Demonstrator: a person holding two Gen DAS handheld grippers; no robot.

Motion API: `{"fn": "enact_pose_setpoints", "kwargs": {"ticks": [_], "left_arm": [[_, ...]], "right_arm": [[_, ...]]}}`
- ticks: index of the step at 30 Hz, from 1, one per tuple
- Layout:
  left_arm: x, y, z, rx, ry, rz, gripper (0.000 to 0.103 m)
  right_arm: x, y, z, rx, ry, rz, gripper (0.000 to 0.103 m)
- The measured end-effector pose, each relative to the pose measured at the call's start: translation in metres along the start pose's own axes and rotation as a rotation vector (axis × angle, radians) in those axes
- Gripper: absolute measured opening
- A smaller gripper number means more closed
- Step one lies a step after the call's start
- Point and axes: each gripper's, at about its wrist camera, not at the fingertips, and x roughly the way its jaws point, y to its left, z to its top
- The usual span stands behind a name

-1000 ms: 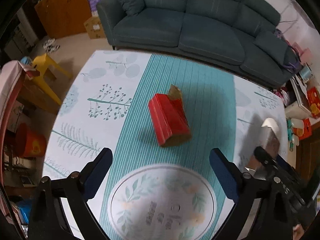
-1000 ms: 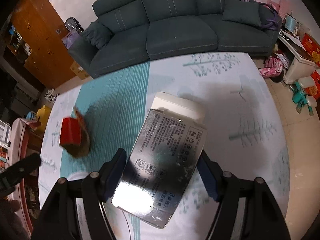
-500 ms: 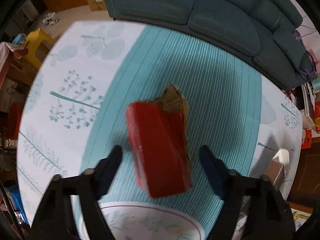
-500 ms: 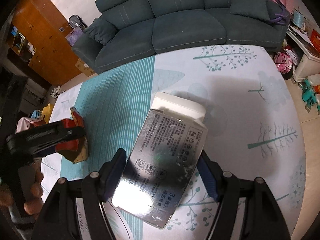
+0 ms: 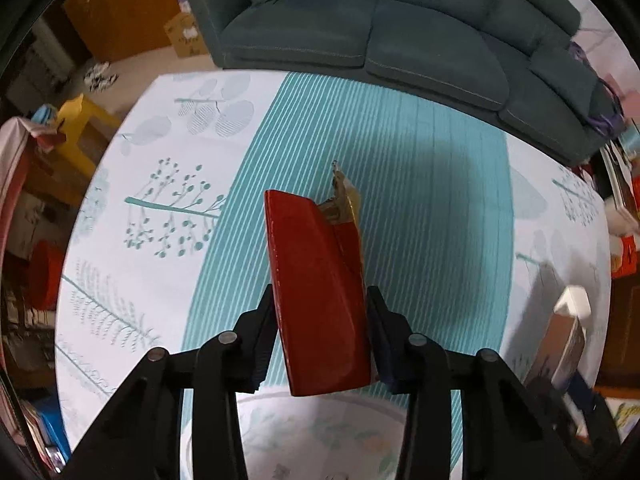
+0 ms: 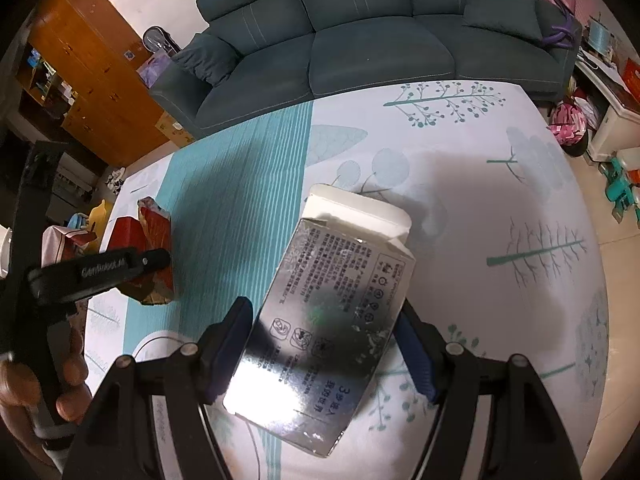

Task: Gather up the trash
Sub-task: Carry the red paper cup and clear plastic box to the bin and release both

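The left claw (image 5: pixel 322 324) has just been closing, and a red cardboard carton with a torn brown top (image 5: pixel 320 292) is clamped between its dark pads, which are pressed against the carton's two long sides. In the right wrist view the same carton (image 6: pixel 154 240) is seen at the left, crossed by one black finger of the left claw (image 6: pixel 104 270), with the hand (image 6: pixel 48 392) that holds that claw visible at the lower left edge. Whether the carton's base rests on the surface cannot be told.

The right claw (image 6: pixel 324 344) is held wide, and a silver foil-faced box with black printed text and a white open flap (image 6: pixel 332 320) is gripped between its blue pads. In the left wrist view this box (image 5: pixel 560 344) is seen edge-on at the right, well apart from the red carton.

Beneath both lies a surface covered with a white cloth printed with teal trees and a teal striped band (image 5: pixel 420 208). Beyond the surface stands a dark teal fabric sofa (image 6: pixel 360 40), with an orange wooden cabinet (image 6: pixel 88 64) to its left.
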Motion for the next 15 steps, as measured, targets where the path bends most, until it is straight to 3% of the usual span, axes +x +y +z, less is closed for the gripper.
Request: {"fn": "enact_pose_setpoints", "kwargs": {"ticks": [7,15], "left_arm": [[-0.052,0.004,-0.046,0.127,-0.066,-0.007,0.04],[-0.117,0.033,-0.114,0.214,-0.104,-0.051,0.04]], "right_arm": [[-0.019,0.012,-0.019,0.006,-0.006,0.025,0.071],[-0.064,0.034,-0.072,0.02,-0.022,0.046,0.071]]}}
